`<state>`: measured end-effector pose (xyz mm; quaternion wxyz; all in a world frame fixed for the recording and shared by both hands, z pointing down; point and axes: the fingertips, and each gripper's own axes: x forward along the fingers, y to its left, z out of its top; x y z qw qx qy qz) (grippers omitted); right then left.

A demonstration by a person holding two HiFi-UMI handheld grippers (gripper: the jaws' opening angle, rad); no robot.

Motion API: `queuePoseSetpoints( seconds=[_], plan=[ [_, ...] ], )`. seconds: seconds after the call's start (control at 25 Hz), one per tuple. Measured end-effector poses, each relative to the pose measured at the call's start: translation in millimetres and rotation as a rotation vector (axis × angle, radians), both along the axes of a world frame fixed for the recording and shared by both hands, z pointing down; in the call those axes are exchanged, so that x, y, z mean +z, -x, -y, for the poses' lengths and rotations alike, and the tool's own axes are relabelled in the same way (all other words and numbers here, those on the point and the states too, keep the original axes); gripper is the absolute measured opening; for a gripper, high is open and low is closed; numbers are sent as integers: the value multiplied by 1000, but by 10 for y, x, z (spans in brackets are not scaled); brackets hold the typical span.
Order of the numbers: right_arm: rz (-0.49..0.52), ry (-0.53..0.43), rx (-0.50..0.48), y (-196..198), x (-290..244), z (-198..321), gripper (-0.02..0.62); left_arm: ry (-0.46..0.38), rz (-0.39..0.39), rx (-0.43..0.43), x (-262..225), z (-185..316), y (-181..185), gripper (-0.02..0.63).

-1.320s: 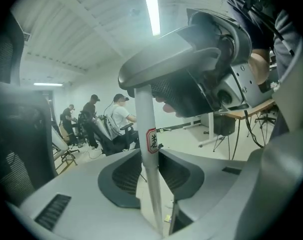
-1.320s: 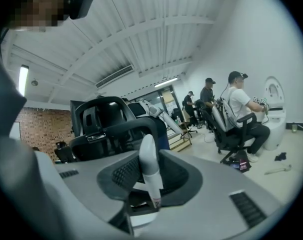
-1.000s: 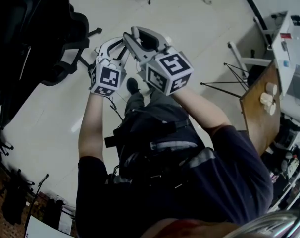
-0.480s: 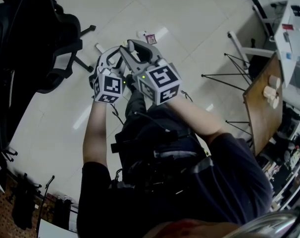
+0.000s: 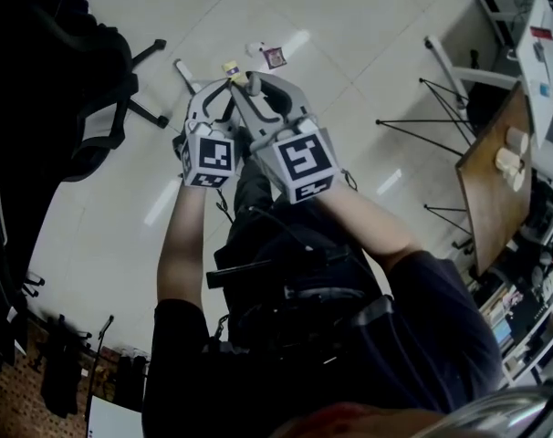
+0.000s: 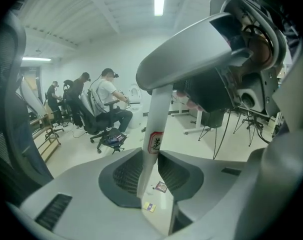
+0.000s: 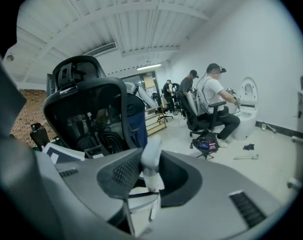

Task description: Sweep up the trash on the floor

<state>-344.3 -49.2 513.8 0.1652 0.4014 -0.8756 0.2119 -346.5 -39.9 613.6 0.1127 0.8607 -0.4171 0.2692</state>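
A white broom handle [image 6: 152,149] with a red label stands between the pads of my left gripper [image 6: 151,173], which is shut on it. Its rounded top end [image 7: 150,160] is clamped in my right gripper [image 7: 149,178], whose jaws have just been closing a little on it. In the head view both grippers, left [image 5: 213,94] and right [image 5: 261,89], are side by side above the floor. Beyond them lie a reddish packet [image 5: 275,57], a yellow scrap [image 5: 229,67] and a white scrap [image 5: 255,49]. The packet [image 6: 160,186] and the yellow scrap [image 6: 149,207] also show below the left jaws. The broom's head is hidden.
A black office chair [image 5: 85,80] stands close on the left. Tripod legs [image 5: 422,126], a white table frame [image 5: 450,67] and a wooden tabletop [image 5: 491,185] are on the right. People sit on chairs [image 6: 109,106] farther off across the pale tiled floor [image 5: 349,26].
Both grippers have sunk together toward the floor, still side by side on the handle. The packet and scraps have come into the head view beyond them.
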Motion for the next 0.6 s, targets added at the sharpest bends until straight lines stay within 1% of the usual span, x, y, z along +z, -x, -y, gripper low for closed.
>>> queuePoseSetpoints(
  seconds=[0.16, 0.36, 0.48, 0.6],
  plan=[
    [-11, 13, 23, -267, 82, 85, 118, 22, -39, -9, 68, 81, -262, 100],
    [-5, 47, 78, -620, 176, 180, 117, 86, -127, -37, 161, 139, -572, 101],
    [0, 58, 103, -852, 238, 267, 118, 90, -151, -46, 219, 213, -785, 101],
    [26, 61, 120, -1051, 236, 330, 118, 83, -160, -36, 214, 271, -973, 101]
  ],
)
